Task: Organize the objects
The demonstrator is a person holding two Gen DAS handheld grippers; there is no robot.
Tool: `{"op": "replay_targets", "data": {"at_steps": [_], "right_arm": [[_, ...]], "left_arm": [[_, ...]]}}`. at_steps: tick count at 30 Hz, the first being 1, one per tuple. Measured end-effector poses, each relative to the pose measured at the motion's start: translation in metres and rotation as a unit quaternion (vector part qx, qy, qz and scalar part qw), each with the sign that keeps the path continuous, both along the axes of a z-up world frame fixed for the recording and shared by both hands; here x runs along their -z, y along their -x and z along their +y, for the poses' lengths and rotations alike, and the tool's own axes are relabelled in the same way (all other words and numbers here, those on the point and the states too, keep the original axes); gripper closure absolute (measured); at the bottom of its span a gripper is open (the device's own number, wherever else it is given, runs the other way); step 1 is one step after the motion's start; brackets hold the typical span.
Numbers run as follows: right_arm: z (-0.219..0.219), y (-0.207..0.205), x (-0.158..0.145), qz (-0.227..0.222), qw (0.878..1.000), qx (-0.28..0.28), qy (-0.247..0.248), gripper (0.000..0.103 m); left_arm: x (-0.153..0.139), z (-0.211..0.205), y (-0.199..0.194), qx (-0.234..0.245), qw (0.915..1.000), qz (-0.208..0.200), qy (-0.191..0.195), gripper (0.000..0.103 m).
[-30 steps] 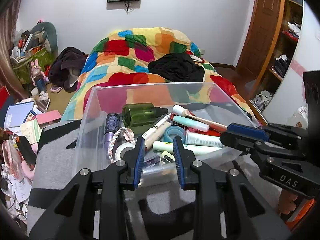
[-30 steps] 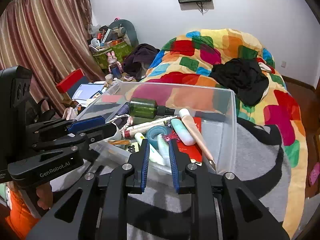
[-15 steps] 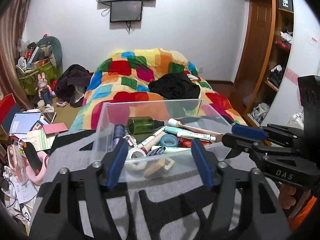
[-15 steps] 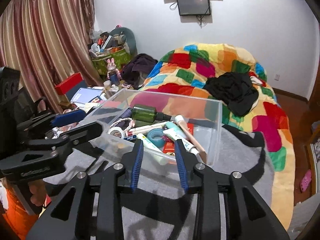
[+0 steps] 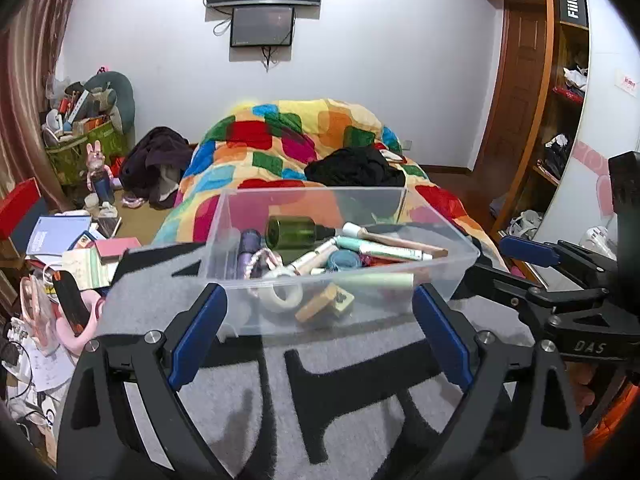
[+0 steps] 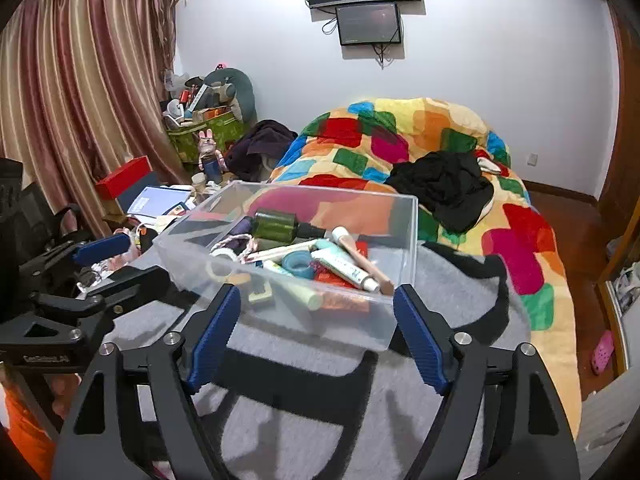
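A clear plastic bin stands on a grey and black blanket. It holds a green bottle, a white tape roll, a blue tape roll, tubes and a wooden-handled brush. My left gripper is in front of the bin's near wall, its jaws opening wide and its pads clear of the plastic. My right gripper stands the same way by the near right corner, jaws opening and touching nothing. Each gripper also shows at the edge of the other's view.
Behind the bin lies a colourful patchwork quilt with a black garment on it. Books, boxes and a red box crowd the floor at the left. Wooden shelves stand at the right.
Both grippers were nearly shut at the bin's near wall. They have opened wide and drawn back, so the whole bin now shows farther off.
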State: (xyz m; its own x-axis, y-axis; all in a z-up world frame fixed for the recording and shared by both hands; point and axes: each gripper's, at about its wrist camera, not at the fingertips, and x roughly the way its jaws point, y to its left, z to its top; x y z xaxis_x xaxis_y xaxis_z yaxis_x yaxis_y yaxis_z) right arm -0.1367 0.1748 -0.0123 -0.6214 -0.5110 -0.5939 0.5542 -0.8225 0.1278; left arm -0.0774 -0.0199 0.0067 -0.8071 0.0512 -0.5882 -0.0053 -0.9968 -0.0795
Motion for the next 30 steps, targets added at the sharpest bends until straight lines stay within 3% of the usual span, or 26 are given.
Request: {"op": "replay_targets", "data": {"at_steps": [30], "right_arm": [[0.0021, -0.0023, 0.0068, -0.013, 1.0, 0.003, 0.006, 0.024]], "left_arm": [[0.0085, 0.0027, 0.0018, 0.002, 0.9999, -0.015, -0.007, 0.008]]}}
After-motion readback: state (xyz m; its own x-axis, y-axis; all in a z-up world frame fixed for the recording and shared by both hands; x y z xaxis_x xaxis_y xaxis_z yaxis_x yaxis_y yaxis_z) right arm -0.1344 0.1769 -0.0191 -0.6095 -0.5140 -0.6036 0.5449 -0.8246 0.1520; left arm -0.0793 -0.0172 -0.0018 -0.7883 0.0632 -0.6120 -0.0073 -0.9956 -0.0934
